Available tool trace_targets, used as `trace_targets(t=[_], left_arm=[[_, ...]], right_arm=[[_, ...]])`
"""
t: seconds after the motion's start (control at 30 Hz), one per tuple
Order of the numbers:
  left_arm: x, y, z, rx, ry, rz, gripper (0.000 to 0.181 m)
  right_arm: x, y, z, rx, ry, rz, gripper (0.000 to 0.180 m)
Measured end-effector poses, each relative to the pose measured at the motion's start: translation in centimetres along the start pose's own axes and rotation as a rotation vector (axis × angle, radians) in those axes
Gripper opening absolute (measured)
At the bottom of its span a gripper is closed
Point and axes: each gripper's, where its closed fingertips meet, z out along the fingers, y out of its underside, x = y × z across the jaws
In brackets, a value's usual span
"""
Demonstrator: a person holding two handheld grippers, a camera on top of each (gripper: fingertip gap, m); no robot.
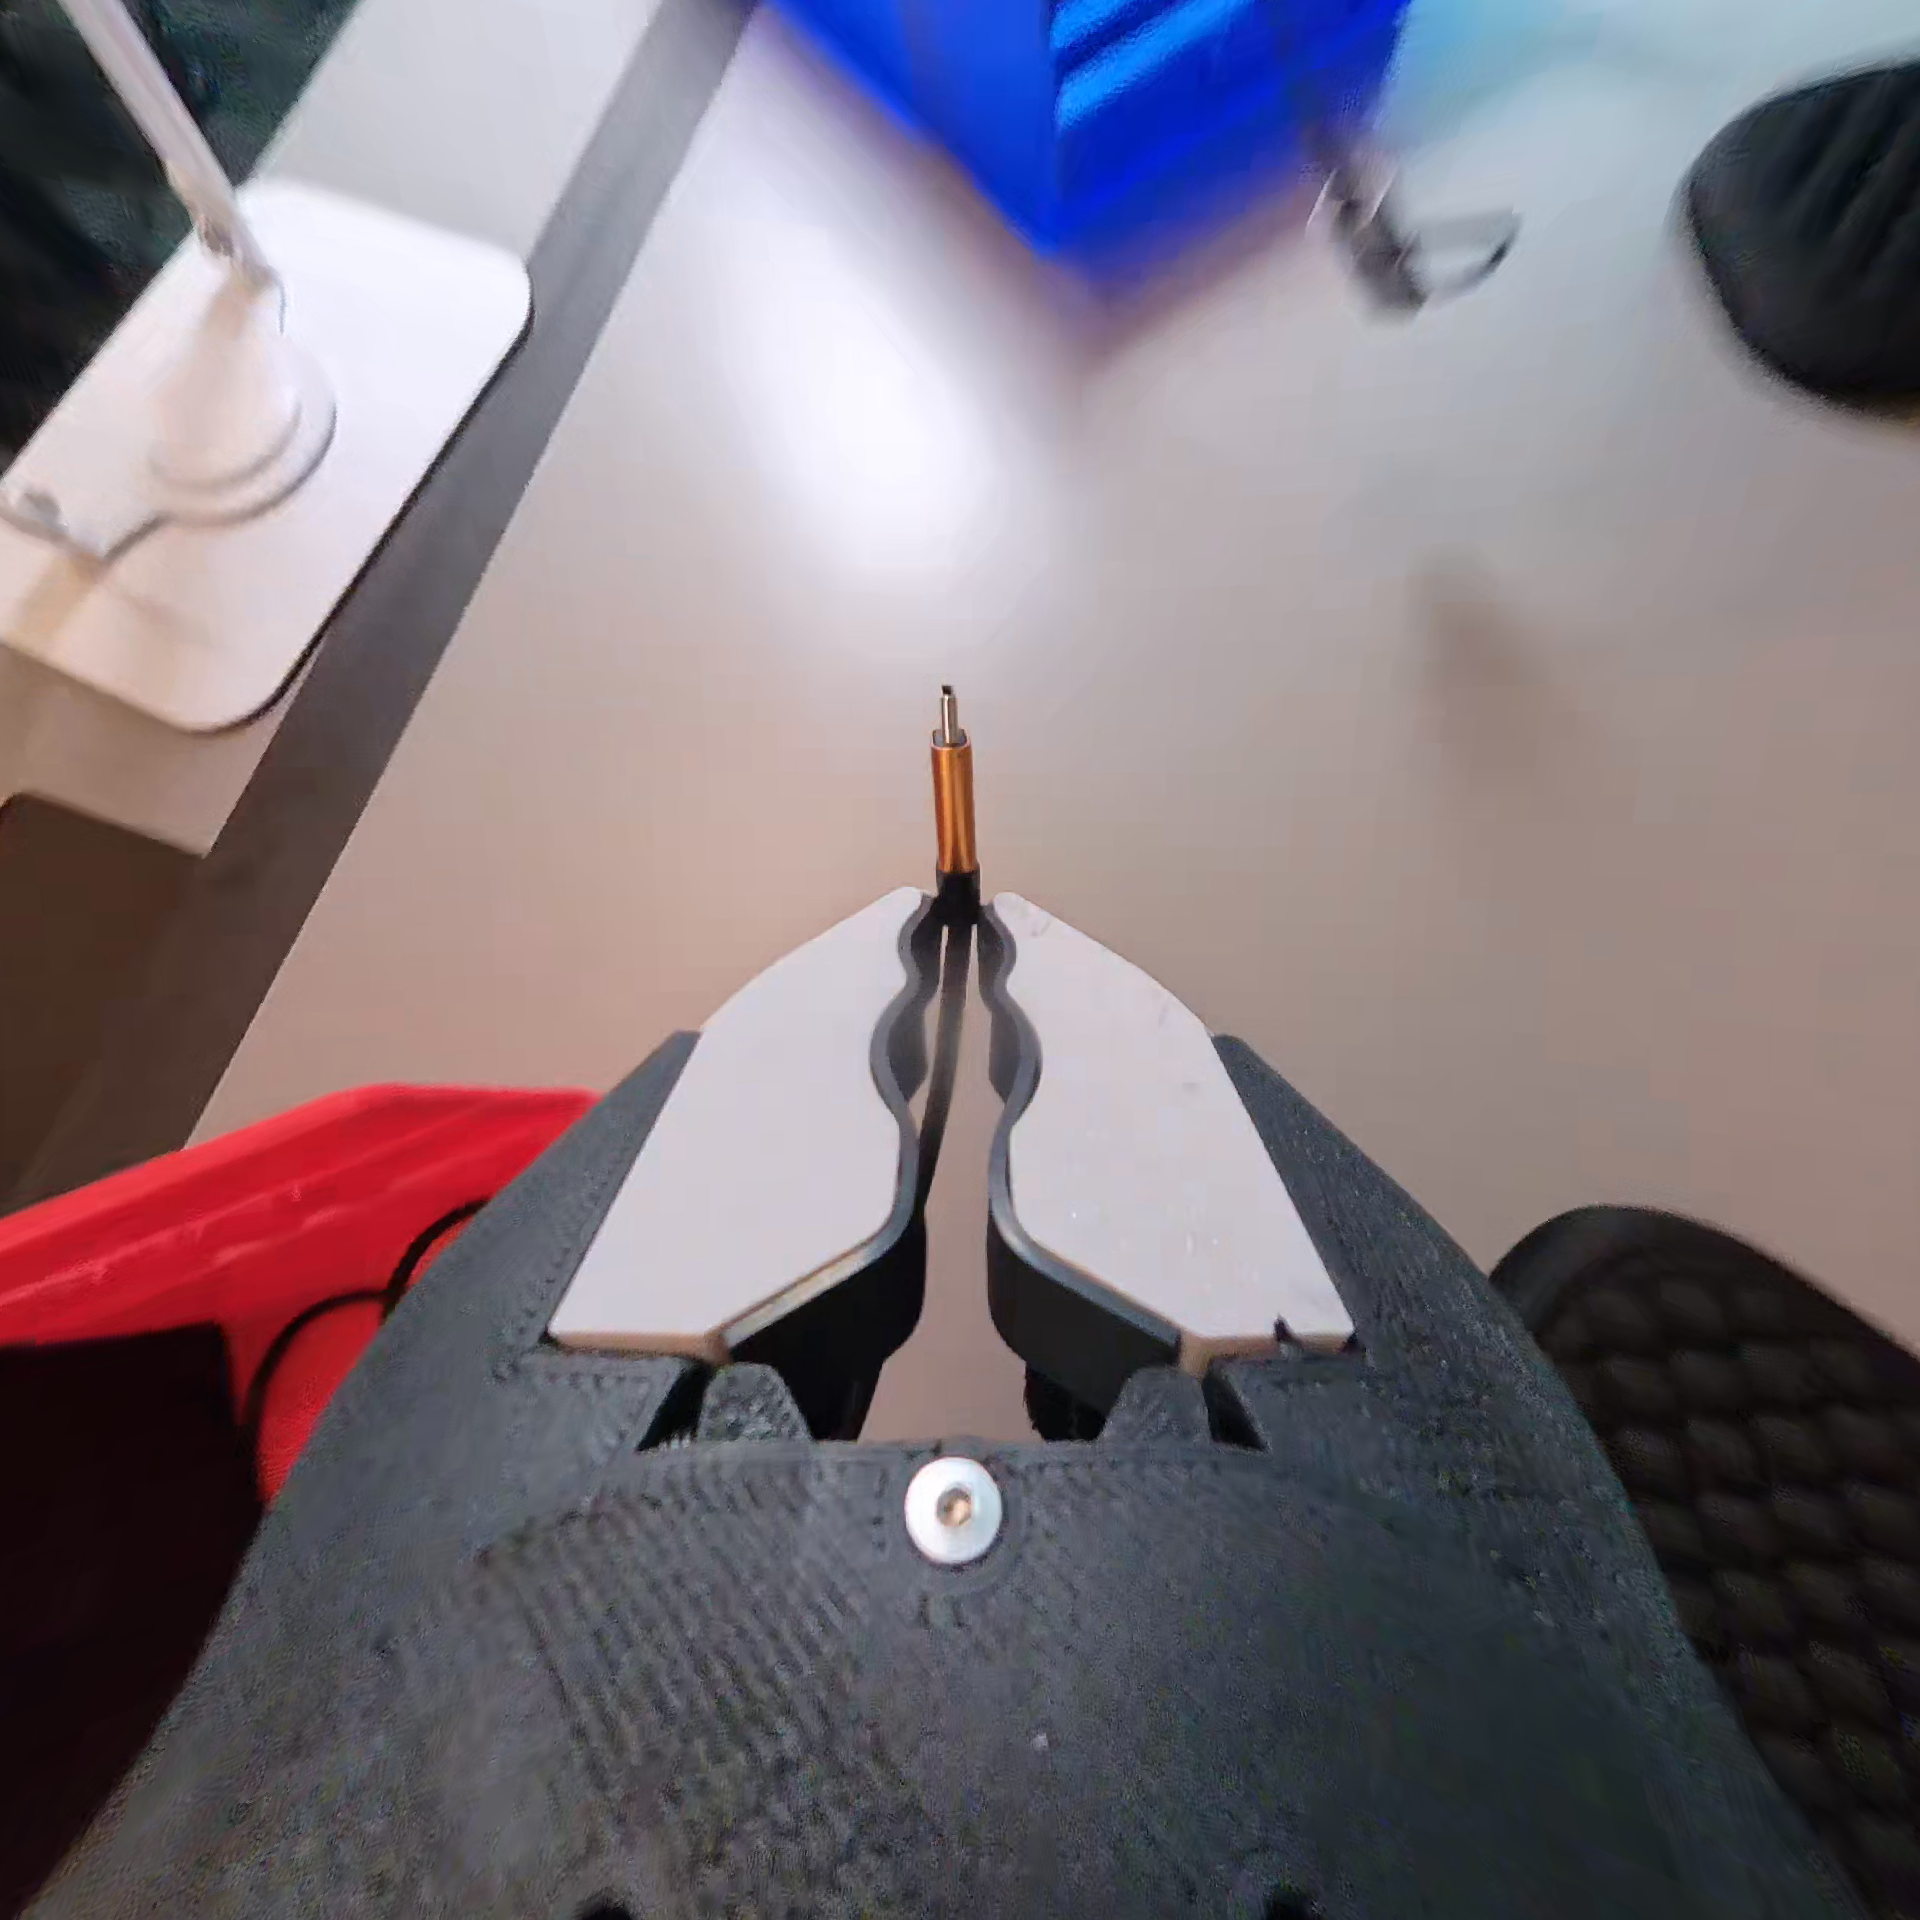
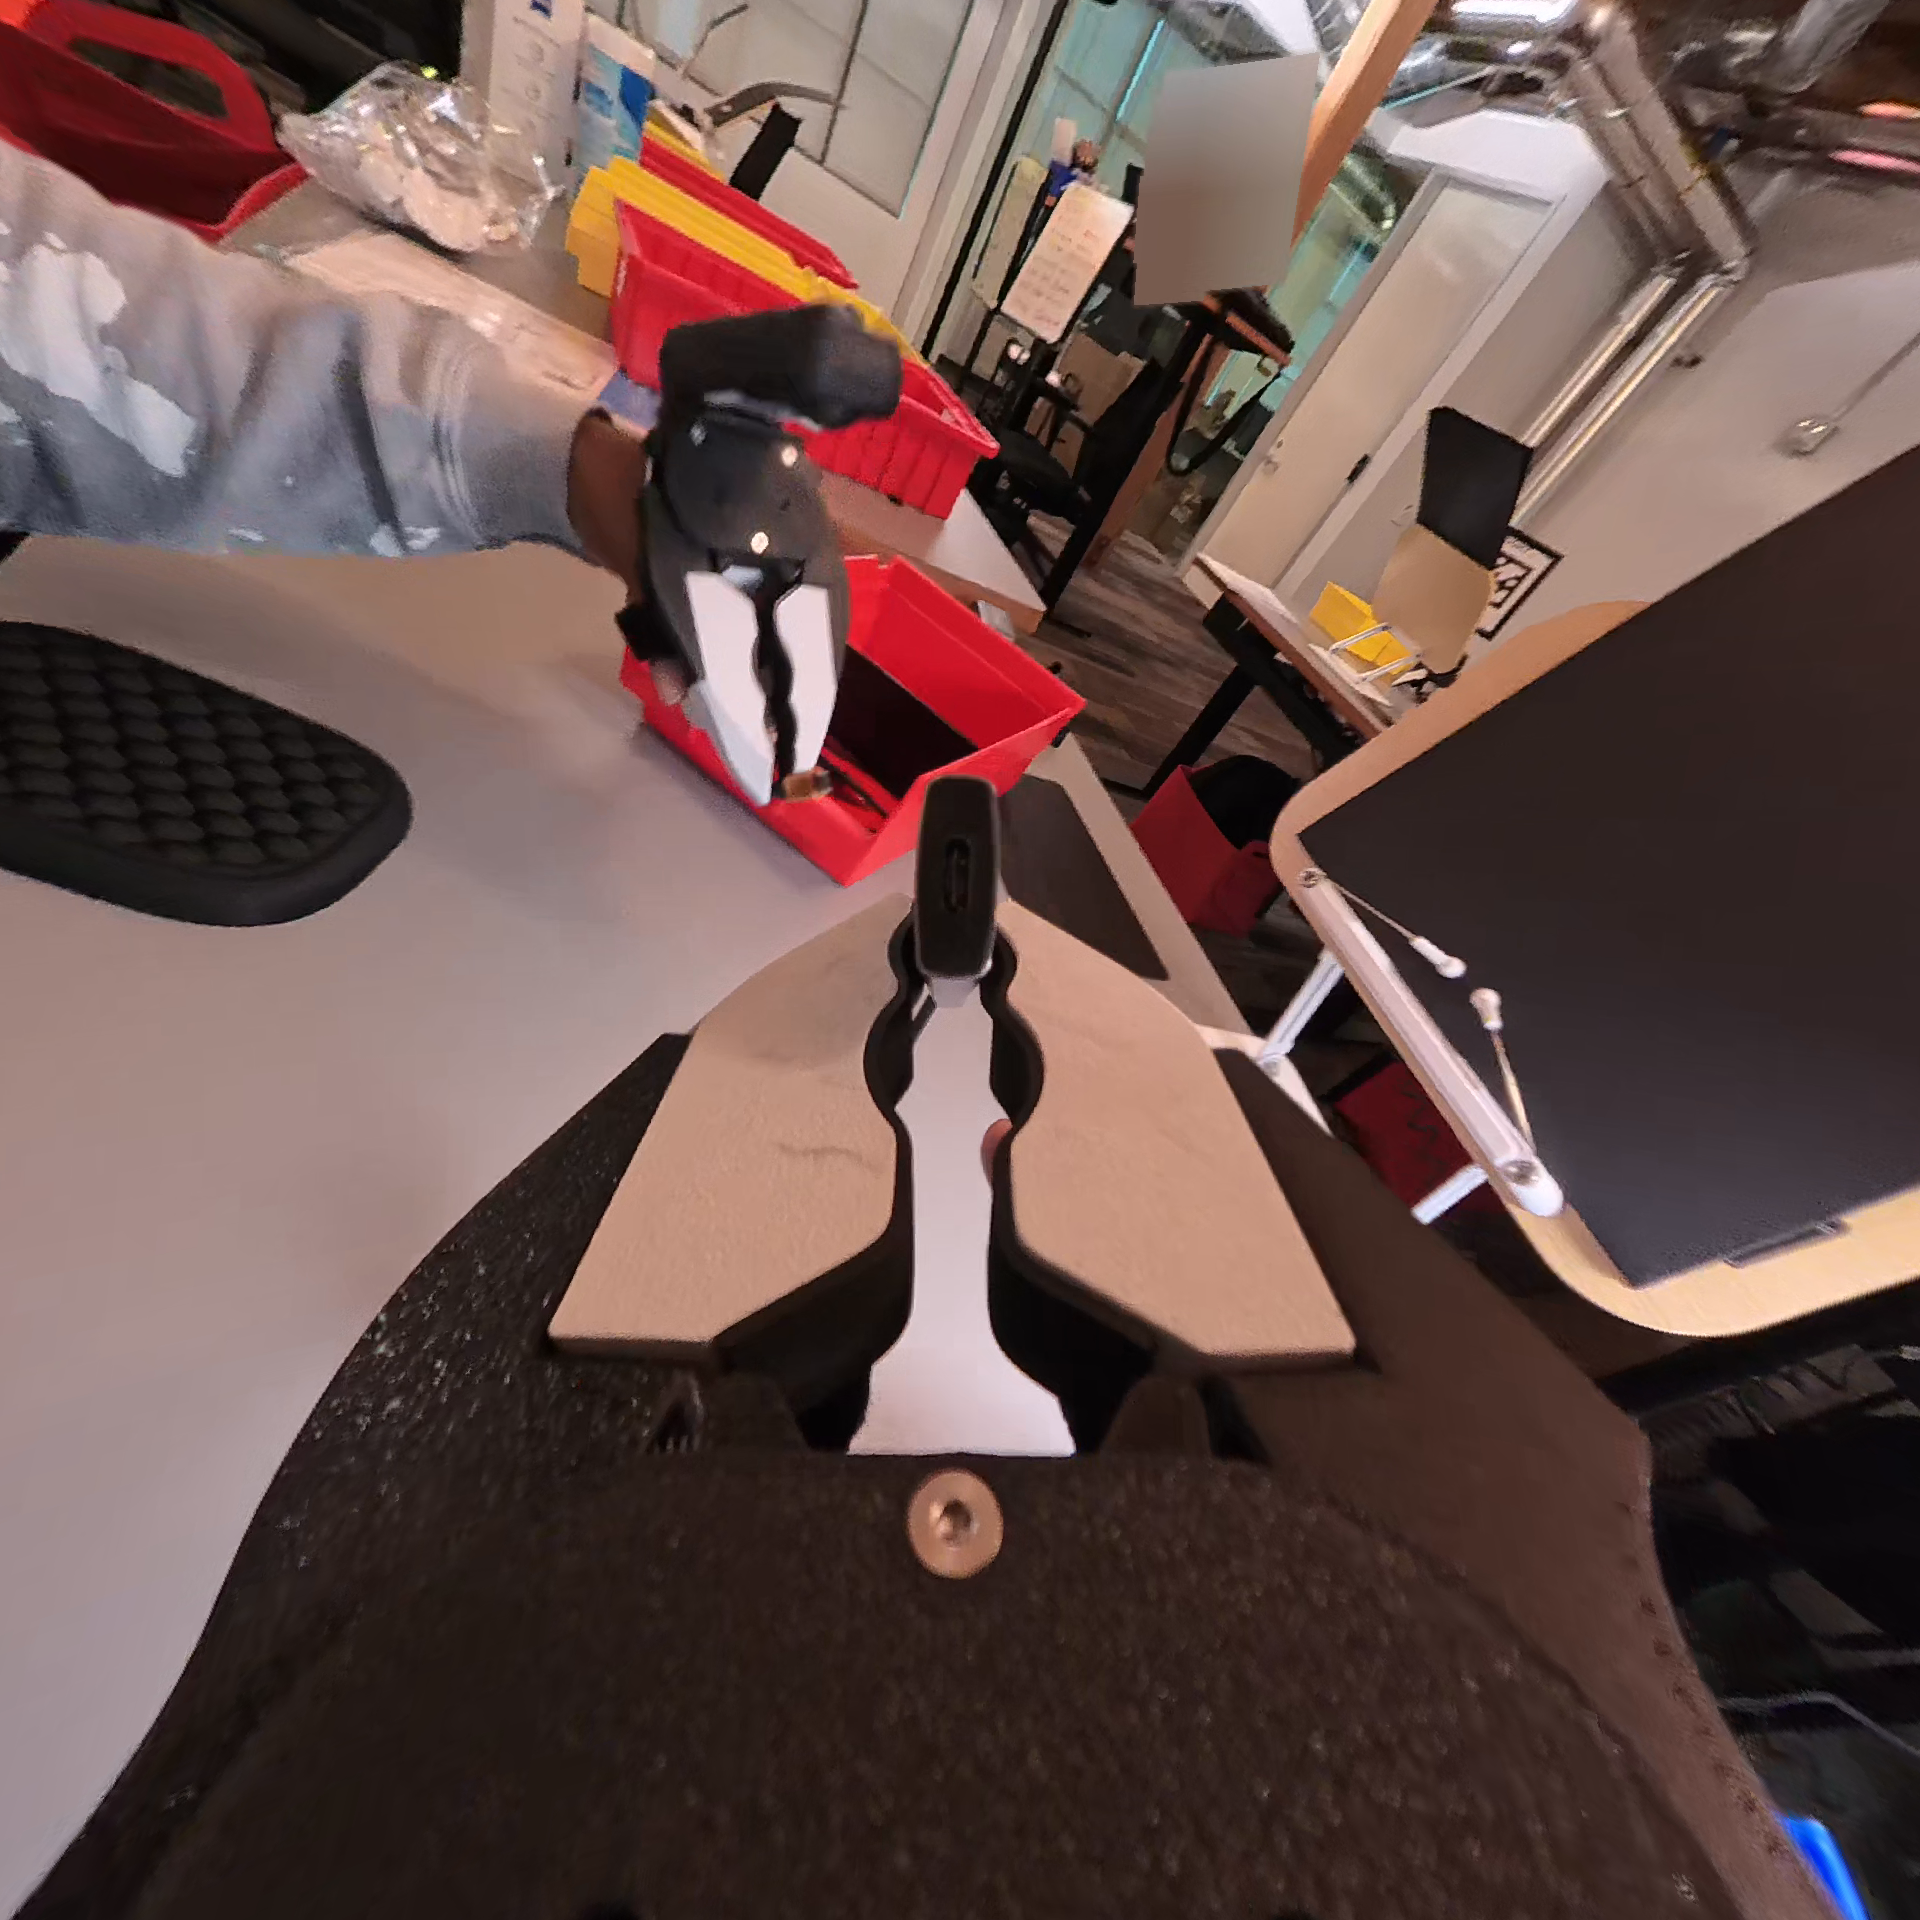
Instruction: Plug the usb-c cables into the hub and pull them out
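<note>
My left gripper [image 1: 957, 902] is shut on a usb-c cable. Its orange plug [image 1: 954, 795] sticks out past the fingertips, metal tip forward, above the grey table. The black cord runs back between the fingers. My right gripper [image 2: 954, 961] is shut on the dark hub [image 2: 958, 873] and holds it upright above the table, a port facing the camera. In the right wrist view the left gripper [image 2: 781, 774] hangs just left of and beyond the hub, the orange plug [image 2: 800, 784] at its tip, apart from the hub.
A red bin [image 2: 935, 717] holding dark cables sits behind the left gripper; it also shows at the lower left [image 1: 260, 1195]. A blue bin [image 1: 1122, 114] stands far ahead. Black mesh pads [image 2: 177, 779] [image 1: 1818, 229] lie on the table. A white lamp base [image 1: 260, 436] sits left. A person's sleeve [image 2: 260, 405] reaches in. Some 25 centimeters of space lies between my two pairs of fingers.
</note>
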Motion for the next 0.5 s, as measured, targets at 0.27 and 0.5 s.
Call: trace_targets(t=[0.27, 0.5], left_arm=[[2.5, -8.1, -3.6, 0.236, 0.11, -0.032, 0.007], [9.4, -11.5, -1.0, 0.046, 0.376, 0.033, 0.007]], right_arm=[[-1.8, 0.6, 0.5, -0.03, -0.115, 0.035, 0.009], [-4.9, 2.3, 0.8, -0.105, -0.336, 0.15, 0.009]])
